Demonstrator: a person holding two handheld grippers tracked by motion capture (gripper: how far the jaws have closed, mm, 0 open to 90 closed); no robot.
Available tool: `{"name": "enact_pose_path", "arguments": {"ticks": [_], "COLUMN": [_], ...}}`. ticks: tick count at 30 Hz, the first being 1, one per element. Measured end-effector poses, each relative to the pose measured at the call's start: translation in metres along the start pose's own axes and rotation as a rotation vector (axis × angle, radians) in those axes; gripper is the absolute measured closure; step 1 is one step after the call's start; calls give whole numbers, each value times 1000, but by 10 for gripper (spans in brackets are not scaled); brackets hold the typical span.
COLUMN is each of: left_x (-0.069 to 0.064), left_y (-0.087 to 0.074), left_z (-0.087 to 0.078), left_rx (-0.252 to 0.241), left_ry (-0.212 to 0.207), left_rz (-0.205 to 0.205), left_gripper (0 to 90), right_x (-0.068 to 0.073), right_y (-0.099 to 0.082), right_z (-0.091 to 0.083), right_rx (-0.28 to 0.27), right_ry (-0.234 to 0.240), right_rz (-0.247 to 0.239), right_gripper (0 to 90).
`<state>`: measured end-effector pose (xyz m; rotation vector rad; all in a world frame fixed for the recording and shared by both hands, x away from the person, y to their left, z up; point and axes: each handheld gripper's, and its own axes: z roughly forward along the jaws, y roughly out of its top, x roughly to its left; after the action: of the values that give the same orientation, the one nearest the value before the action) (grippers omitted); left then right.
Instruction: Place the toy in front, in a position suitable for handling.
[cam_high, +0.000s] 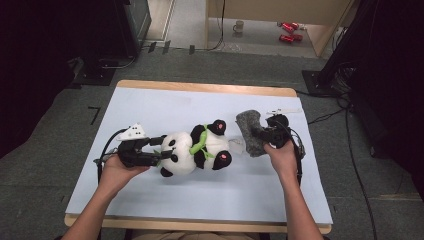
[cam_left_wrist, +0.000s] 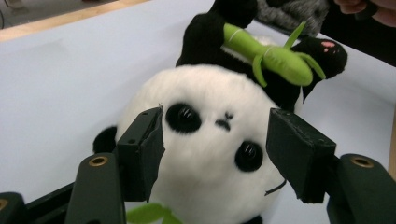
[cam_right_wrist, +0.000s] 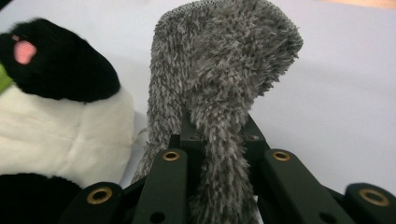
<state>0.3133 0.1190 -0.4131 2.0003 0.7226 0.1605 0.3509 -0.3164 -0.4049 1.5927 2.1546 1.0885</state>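
Closest to the lens, my left gripper (cam_left_wrist: 215, 154) has its two black jaws spread to either side of the white head of a black-and-white plush panda (cam_left_wrist: 210, 154); the pads stand clear of the fur, so nothing is grasped. Panda lies on its back near the middle of the pale blue table top (cam_high: 150, 105), head toward my left hand (cam_high: 117, 172), hugging a green plush bamboo stalk (cam_left_wrist: 271, 53) across its chest. My right gripper (cam_right_wrist: 219, 140) is clenched on a shaggy grey fleece cloth (cam_right_wrist: 224, 70), which stands up above the jaws just beside the panda's feet. Table edge is light wood (cam_high: 200, 87).
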Motion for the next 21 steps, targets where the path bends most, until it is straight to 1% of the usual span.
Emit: {"name": "enact_pose_path", "arguments": {"ticks": [2,3,5,6,7,8,9,10,11,12,14,15,16,17,18,19,20,21], "left_x": [1,2,3,3,3,3,3,3,3,3,2,2,2,0,0,-3,-4,-4], "left_y": [-3,-7,-12,-12,-18,-18,-23,-24,-24,-26,-28,-28,-28,-30,-30,-33,-35,-36], "left_z": [-1,-2,-4,-4,-4,-4,-2,0,0,5,9,11,11,17,17,25,28,30], "left_rx": [1,-7,-21,-21,-13,-13,6,17,17,26,25,33,33,63,63,115,116,106], "left_ry": [6,11,4,4,6,6,16,13,13,9,3,0,0,10,10,30,32,29], "left_rz": [1,-5,-29,-29,-33,-33,-36,-40,-40,-41,-35,-29,-29,6,6,43,42,28], "left_gripper": [348,345,346,346,344,338,337,337,333,317,306,293,281,256,231,196,177,165], "right_x": [1,3,8,10,14,14,19,20,20,26,30,32,32,37,37,40,40,42], "right_y": [1,4,8,10,12,12,15,17,17,19,20,21,21,22,22,24,24,25], "right_z": [-2,-6,-10,-12,-14,-14,-17,-17,-17,-19,-20,-20,-20,-22,-22,-23,-24,-25], "right_rx": [-4,-12,-19,-18,-21,-21,-29,-33,-33,-35,-39,-37,-37,-38,-38,-43,-46,-48], "right_ry": [4,16,25,31,34,34,43,46,46,53,65,70,70,77,77,88,93,101], "right_rz": [2,1,-13,-16,-29,-29,-33,-42,-42,-48,-54,-56,-56,-64,-64,-67,-69,-68], "right_gripper": [780,779,779,778,778,778,777,777,777,776,777,776,776,776,776,776,776,776]}}
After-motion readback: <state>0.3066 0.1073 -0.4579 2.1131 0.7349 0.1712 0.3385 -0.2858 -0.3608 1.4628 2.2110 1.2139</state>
